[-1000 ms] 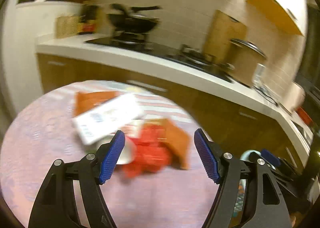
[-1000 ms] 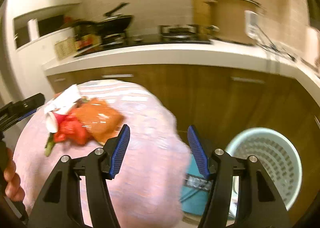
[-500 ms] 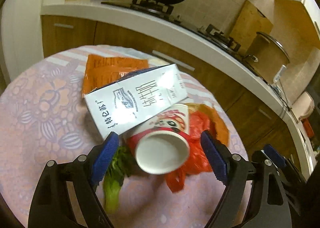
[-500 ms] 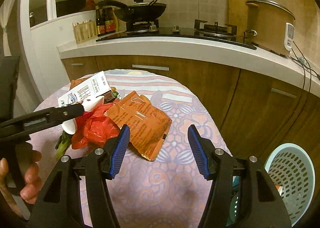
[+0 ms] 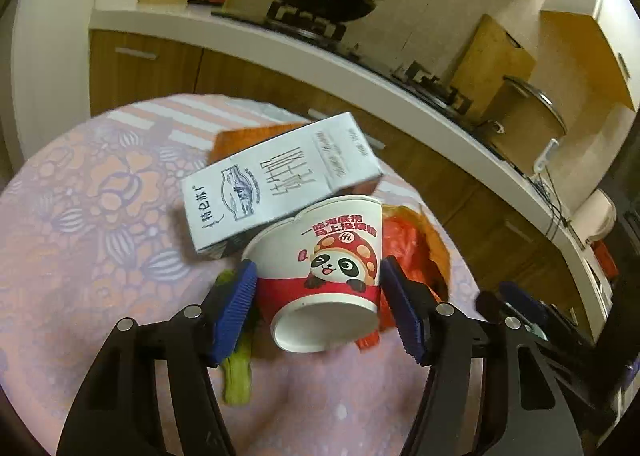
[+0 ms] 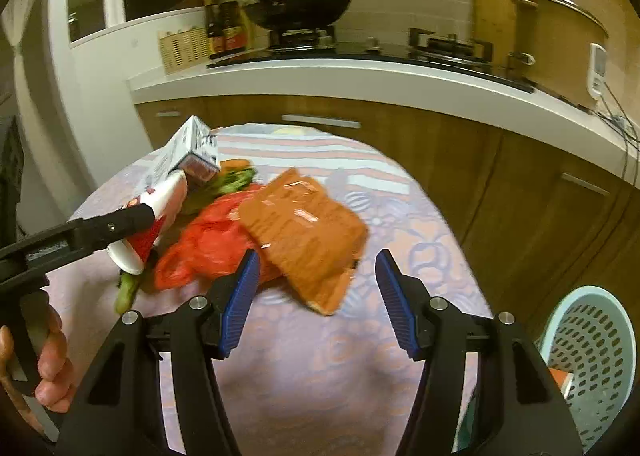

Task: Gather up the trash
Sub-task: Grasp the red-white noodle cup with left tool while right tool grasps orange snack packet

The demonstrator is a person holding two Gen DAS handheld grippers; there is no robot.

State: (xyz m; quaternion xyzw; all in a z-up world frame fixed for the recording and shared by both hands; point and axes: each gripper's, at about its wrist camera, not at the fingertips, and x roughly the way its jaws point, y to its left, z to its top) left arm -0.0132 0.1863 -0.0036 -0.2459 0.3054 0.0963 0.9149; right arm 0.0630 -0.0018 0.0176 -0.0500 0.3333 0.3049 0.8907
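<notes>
Landmark: the paper cup [image 5: 324, 272], lying on its side on the desk [image 5: 80, 236] in the trash pile.

- Your left gripper [image 5: 320, 308] has its jaws apart, one pad on either side of the cup's lower wall — whether the pads touch it, you cannot tell.
- Cup's long axis runs away from this gripper: base toward you, rim jammed against the milk carton [image 5: 280, 183] behind it.
- The carton leans on the cup; a red plastic bag [image 5: 404, 248] sits to the cup's right, a green vegetable stalk [image 5: 236, 372] to its left and below.
- Your right gripper [image 6: 316, 296], also spread, hangs over the orange packet [image 6: 304, 232], right of the cup — well apart from it.

Judgement: the left arm is nearer; close across the cup's width. The carton may topple as the cup lifts.
</notes>
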